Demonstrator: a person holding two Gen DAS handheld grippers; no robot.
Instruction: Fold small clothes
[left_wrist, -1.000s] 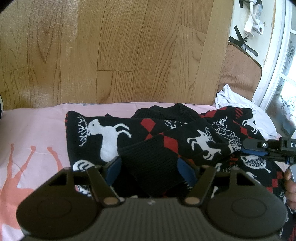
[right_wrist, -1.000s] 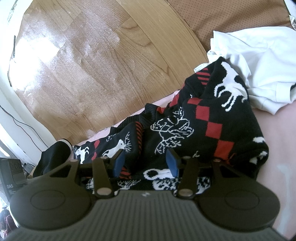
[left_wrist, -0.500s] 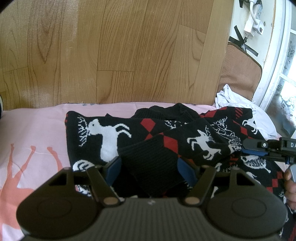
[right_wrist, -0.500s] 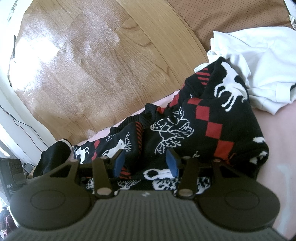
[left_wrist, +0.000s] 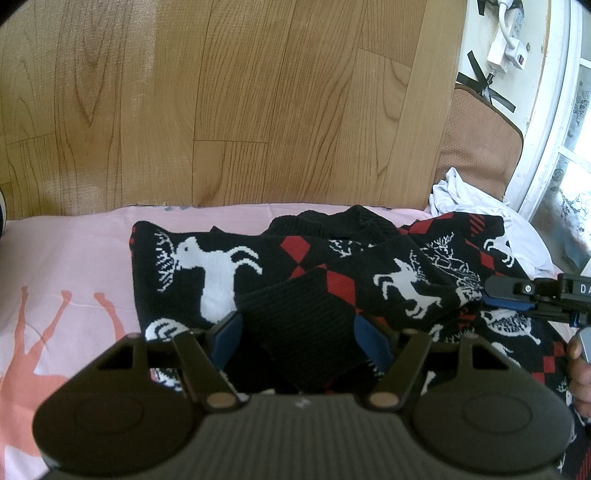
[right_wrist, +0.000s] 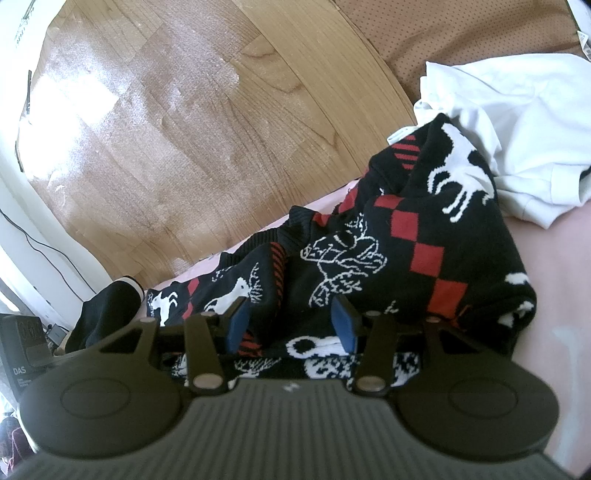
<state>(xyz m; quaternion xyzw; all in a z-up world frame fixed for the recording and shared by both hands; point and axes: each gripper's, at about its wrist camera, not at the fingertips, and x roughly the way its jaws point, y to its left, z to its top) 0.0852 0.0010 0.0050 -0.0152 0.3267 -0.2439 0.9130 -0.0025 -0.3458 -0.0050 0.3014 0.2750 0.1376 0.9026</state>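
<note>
Black reindeer sweater (left_wrist: 332, 280) lies bunched on the pink bed sheet (left_wrist: 66, 258), one sleeve already crossed over the body, ribbed cuff (left_wrist: 303, 325) between the left claw (left_wrist: 295, 339) pads, jaws half-wide, no pinch visible. Right claw (right_wrist: 291, 325) likewise part-open over rumpled knit. Mid-fold, judging by layout; next move likely needs closing on cloth edges, flattening. White garment (right_wrist: 517, 122) just beside.

1 reindeer sweater (left_wrist: 229, 266), 1 white garment (right_wrist: 517, 122), 2 grippers (left_wrist: 299, 332) (right_wrist: 291, 325), possibly 1 brown cushion (left_wrist: 480, 147).
</note>
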